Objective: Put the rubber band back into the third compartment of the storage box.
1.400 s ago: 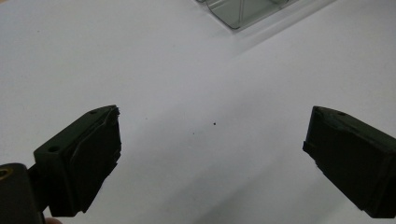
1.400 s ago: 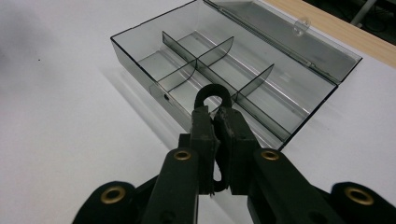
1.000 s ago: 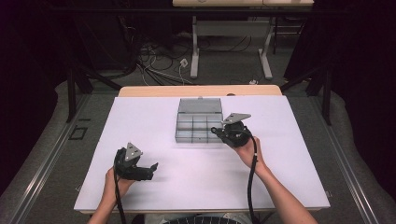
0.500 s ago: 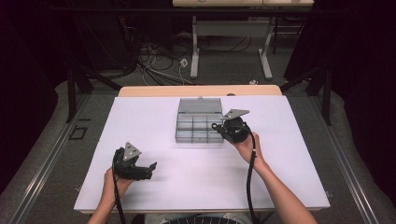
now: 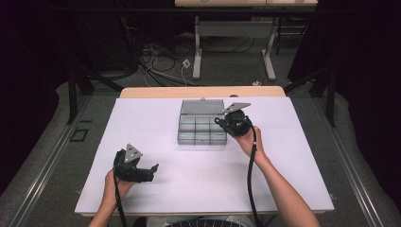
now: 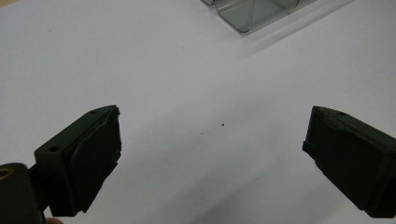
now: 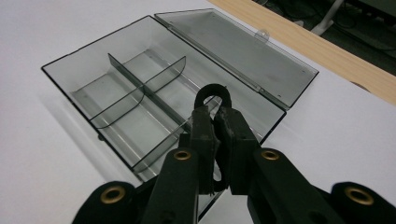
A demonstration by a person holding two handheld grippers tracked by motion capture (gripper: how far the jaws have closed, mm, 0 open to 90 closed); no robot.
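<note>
While my right gripper [image 7: 215, 122] pinches a small black rubber ring [image 7: 213, 97] above the open, clear grey plastic compartment box [image 7: 116, 70], nothing's dropped yet; my left gripper [image 6: 212, 154] idles wide open, empty.

No lettering, label, brand mark or number can be read anywhere: not on the clear compartment box [image 7: 154, 98] beneath the right gripper [image 7: 215, 114], nor on the white tabletop [image 5: 283, 142] around it.
</note>
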